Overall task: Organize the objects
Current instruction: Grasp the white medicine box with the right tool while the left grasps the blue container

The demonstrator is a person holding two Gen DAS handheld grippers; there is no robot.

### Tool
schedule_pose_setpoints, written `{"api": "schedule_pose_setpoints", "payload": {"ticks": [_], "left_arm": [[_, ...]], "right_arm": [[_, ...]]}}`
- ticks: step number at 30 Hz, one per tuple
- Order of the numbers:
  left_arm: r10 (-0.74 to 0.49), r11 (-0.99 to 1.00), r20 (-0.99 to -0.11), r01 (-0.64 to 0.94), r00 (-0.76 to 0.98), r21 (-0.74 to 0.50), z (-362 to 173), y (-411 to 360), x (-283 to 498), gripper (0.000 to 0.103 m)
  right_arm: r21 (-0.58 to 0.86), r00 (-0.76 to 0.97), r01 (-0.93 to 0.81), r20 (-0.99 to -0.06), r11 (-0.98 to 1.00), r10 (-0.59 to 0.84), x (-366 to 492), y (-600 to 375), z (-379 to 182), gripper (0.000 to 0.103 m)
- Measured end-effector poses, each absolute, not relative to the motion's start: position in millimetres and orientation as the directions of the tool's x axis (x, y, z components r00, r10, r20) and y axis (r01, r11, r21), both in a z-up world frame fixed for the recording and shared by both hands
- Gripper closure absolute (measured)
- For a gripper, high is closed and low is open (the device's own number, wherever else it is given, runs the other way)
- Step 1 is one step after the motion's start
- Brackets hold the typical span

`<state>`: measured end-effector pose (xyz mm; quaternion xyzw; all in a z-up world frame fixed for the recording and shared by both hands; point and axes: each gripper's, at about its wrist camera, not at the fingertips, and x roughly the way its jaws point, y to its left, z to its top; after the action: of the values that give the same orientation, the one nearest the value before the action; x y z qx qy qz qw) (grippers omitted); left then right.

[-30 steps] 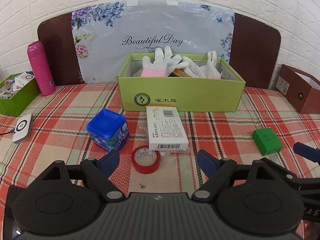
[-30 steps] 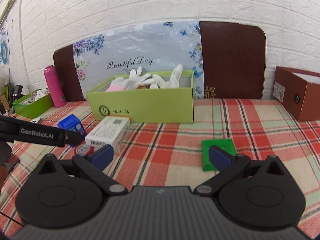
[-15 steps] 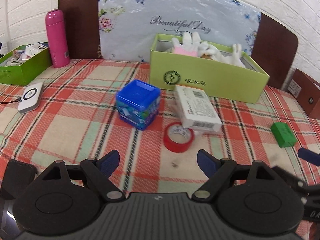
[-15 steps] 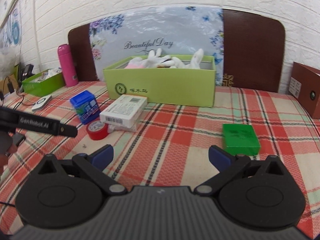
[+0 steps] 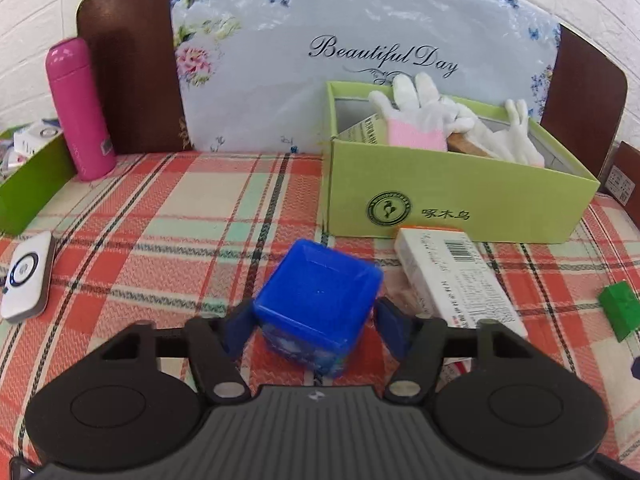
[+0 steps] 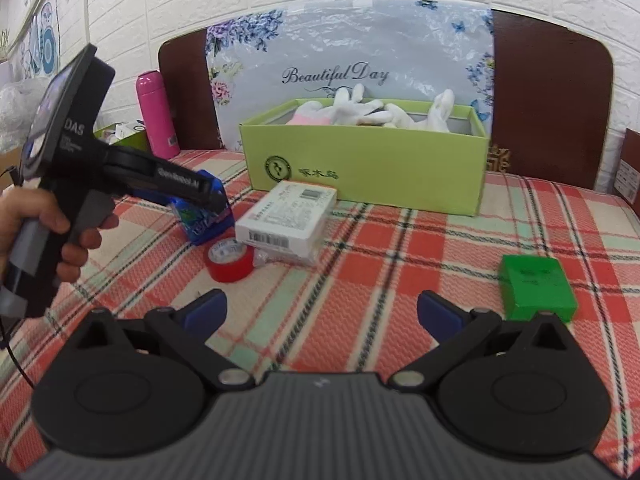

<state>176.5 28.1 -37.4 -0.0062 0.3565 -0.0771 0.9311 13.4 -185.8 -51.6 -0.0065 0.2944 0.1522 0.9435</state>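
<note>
Partly hidden: red tape roll (image 6: 231,259) is out of sight in L wrist view, seen only from R wrist cam, just in front of white carton (image 6: 286,220). Blue tub's (image 5: 318,306) lower half is blocked by gripper body in L view; in R view the L tool's fingers cover much of it. Green lidless box (image 5: 452,200) w/ white gloves (image 5: 420,108) inside; other contents hard to make out. Small green box (image 6: 536,288) cut off at R edge of L view. Brown box far right only a sliver.

L gripper (image 5: 316,326): blue tub sits between its pads, jaws closing; left pad looks at the tub's side, right pad just beside it, firm contact can't be confirmed. Tub on plaid cloth (image 5: 160,216), near white carton, in front of green lidless box.

R gripper (image 6: 322,312): spread wide, nothing between fingers, over bare cloth; small green box just right of right finger. Person's hand (image 6: 52,232) grips L tool handle.
</note>
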Motion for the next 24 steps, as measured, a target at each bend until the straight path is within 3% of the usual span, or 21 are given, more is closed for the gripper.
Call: {"api": "schedule_pose_setpoints", "payload": {"ticks": [11, 13, 14, 15, 21, 24], "left_arm": [[-0.182, 0.983, -0.675, 0.11, 0.715, -0.148, -35.6, 65.7, 116.4, 0.039], [-0.203, 0.979, -0.674, 0.13, 0.71, -0.158, -35.5, 66.4, 111.8, 0.039], [-0.208, 0.978, -0.675, 0.136, 0.707, -0.16, -35.7, 65.9, 110.4, 0.039], [-0.212, 0.977, -0.676, 0.141, 0.705, -0.159, -35.6, 65.2, 109.9, 0.039], [-0.299, 0.954, -0.659, 0.235, 0.69, -0.187, -28.4, 56.5, 98.7, 0.043], [-0.342, 0.937, -0.661, 0.297, 0.668, -0.185, -28.5, 44.5, 86.9, 0.046]], "right_arm": [[0.086, 0.733, -0.28, -0.624, 0.956, 0.271, 112.1, -118.0, -67.6, 0.0], [0.097, 0.719, -0.257, -0.645, 0.961, 0.258, 124.4, -116.1, -74.8, 0.008], [0.108, 0.71, -0.246, -0.656, 0.963, 0.255, 128.1, -116.6, -77.1, 0.027], [0.143, 0.708, -0.239, -0.652, 0.96, 0.273, 129.0, -120.3, -77.0, 0.032], [0.076, 0.803, -0.291, -0.522, 0.954, 0.286, 70.0, -149.2, -33.5, 0.036], [0.064, 0.782, -0.313, -0.549, 0.948, 0.295, 34.1, -176.9, -24.7, 0.036]]}}
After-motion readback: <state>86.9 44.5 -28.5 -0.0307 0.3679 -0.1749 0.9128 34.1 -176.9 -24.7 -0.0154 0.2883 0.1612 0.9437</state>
